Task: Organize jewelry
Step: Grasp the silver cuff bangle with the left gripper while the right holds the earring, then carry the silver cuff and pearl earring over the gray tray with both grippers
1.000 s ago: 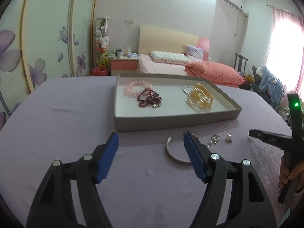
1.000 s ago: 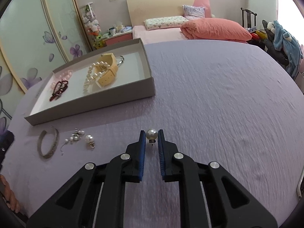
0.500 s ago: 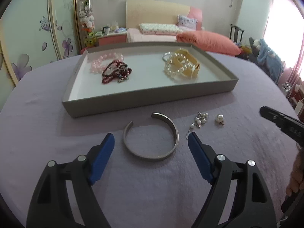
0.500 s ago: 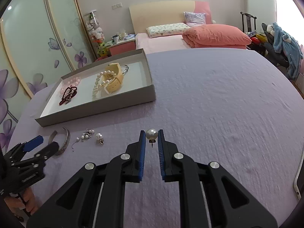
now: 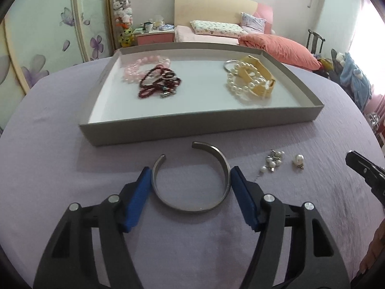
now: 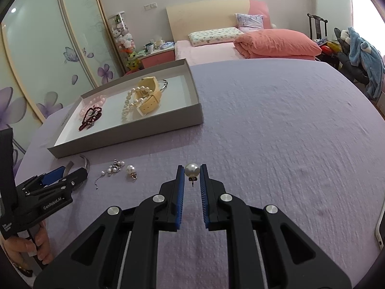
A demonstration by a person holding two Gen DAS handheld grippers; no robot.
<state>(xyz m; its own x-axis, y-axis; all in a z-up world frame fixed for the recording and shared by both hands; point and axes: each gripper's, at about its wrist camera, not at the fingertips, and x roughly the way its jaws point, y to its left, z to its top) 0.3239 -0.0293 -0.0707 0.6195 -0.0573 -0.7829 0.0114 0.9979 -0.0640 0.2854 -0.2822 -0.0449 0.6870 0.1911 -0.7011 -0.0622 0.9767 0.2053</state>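
A silver open bangle [image 5: 190, 210] lies on the purple cloth just in front of the grey tray [image 5: 199, 125]. My left gripper [image 5: 190, 171] straddles it, jaws closing, the blue pads touching its two sides. In the right wrist view, that left gripper [image 6: 63, 174] sits at the bangle [image 6: 86, 161]. My right gripper [image 6: 192, 169] is shut on a pearl earring [image 6: 192, 170], held above the cloth. The tray [image 6: 130, 140] holds a pink bead bracelet [image 5: 144, 63], dark red beads [image 5: 157, 85], a pearl strand [image 5: 237, 88] and a yellow watch [image 5: 258, 82].
A pearl cluster earring [image 5: 273, 160] and a single pearl earring [image 5: 298, 160] lie loose right of the bangle. A hand [image 6: 36, 245] holds the left gripper's handle. A bed with an orange duvet [image 6: 276, 43] stands beyond the table, and a chair with blue clothes [image 6: 363, 55] at right.
My left gripper moved forward and down over the bangle, then narrowed its jaws onto the bangle's sides. The right gripper kept still with the pearl earring.
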